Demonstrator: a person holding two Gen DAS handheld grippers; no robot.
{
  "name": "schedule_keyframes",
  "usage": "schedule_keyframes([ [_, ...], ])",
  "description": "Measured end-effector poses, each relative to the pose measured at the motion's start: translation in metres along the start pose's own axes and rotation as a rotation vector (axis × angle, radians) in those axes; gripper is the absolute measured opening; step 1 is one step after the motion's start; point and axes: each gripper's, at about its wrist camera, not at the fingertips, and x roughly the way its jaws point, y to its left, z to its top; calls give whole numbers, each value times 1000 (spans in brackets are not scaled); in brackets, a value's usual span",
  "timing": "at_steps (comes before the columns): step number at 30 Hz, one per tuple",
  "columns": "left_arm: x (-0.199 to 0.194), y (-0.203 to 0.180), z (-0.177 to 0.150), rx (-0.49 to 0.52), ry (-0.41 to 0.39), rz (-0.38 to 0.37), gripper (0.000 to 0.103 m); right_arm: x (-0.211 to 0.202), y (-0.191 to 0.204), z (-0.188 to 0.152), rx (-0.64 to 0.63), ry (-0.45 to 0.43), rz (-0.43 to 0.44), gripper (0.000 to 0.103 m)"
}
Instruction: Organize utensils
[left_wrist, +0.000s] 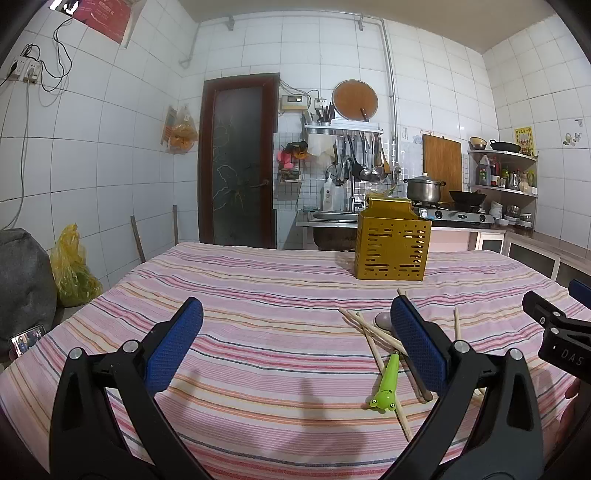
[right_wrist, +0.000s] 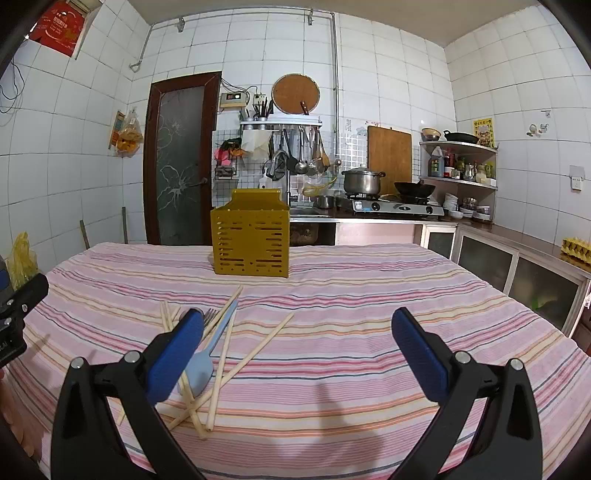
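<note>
A yellow slotted utensil holder (left_wrist: 392, 243) (right_wrist: 251, 236) stands upright far back on the striped tablecloth. Loose utensils lie in a heap nearer me: wooden chopsticks (left_wrist: 373, 334) (right_wrist: 255, 349), a green frog-handled utensil (left_wrist: 386, 384), a spoon bowl (left_wrist: 383, 319), a light blue spoon (right_wrist: 210, 354) and a fork (right_wrist: 209, 314). My left gripper (left_wrist: 295, 339) hangs open above the cloth, its right finger partly hiding the heap. My right gripper (right_wrist: 295, 343) is open too, with the heap behind its left finger. The other gripper shows at each view's edge.
The striped table (left_wrist: 258, 295) (right_wrist: 369, 295) fills the foreground. Behind it are a sink, a gas stove with a pot (right_wrist: 362, 181) and wok, hanging ladles, corner shelves and a dark door (left_wrist: 236, 162). A yellow bag (left_wrist: 72, 269) sits by the table's left side.
</note>
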Motion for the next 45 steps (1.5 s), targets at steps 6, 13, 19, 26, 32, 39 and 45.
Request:
schedule_keyframes([
  [6,0,0,0,-1,0,0,98,-3,1,2,3,-5,1,99],
  [13,0,3,1,-1,4,0,98,-4,-10,8,16,-6,-1,99],
  [19,1,5,1,-5,10,2,98,-6,-6,4,14,-9,-2,99],
  [26,4,5,1,-2,11,5,98,-5,-5,3,13,-12,-4,99],
  [32,4,4,1,-2,11,6,98,-5,-4,3,14,-12,-5,99],
  [39,4,4,2,0,9,6,98,-5,-4,3,12,-13,-5,99],
  [45,4,3,1,0,7,7,98,-5,-5,4,13,-15,-5,99],
])
